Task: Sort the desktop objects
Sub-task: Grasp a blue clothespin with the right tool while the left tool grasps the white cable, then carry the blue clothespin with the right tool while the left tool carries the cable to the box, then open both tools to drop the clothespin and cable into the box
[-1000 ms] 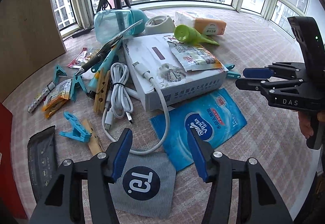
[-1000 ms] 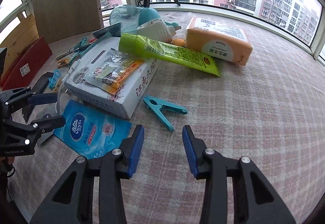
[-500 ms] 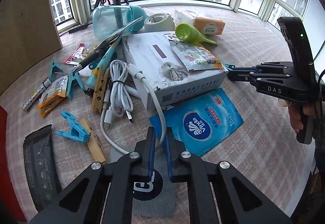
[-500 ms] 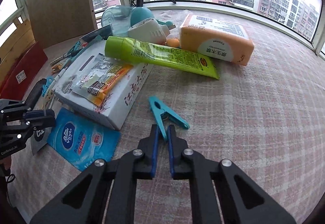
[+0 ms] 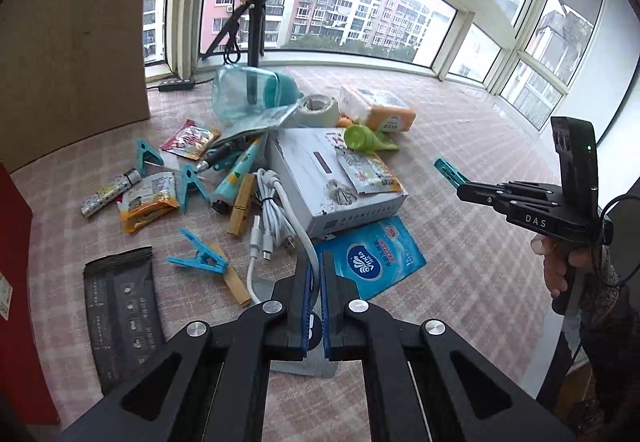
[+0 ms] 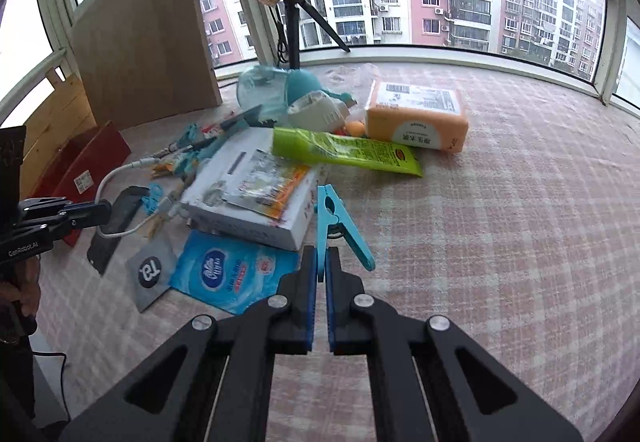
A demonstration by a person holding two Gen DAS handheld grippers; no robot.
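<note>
Two grippers are both clamped on something at once, and that is where trouble could start.

From the left wrist view, the left gripper (image 5: 316, 278) has its blue pads pinched on the white charging cable (image 5: 298, 230), which loops up past the white box (image 5: 320, 177) to a coiled bundle lying between the box and a wooden clothespin (image 5: 240, 207). My worry is that a lift from here drags the whole coil along, and it could sweep the blue clothespin (image 5: 198, 262) or tug the foil packet (image 5: 366, 171) off the box lid. The cable is thin and slick, so it may also slide through the pads. This gripper sits low, tilted down toward the checked tablecloth (image 5: 460, 145), with a grey cloth patch (image 5: 280, 362) directly beneath it. Off to the right, the right gripper (image 5: 460, 187) is held level, well above the cloth, fist wrapped on its handle.

From the right wrist view, the right gripper (image 6: 321, 270) is closed on one leg of a teal clip (image 6: 332, 213), held clear of the table just beside the box corner. Only the tip of that leg is caught, so the clip could twist or drop. The green tube (image 6: 344, 153) and orange tissue pack (image 6: 416, 117) lie beyond, untouched.
</note>
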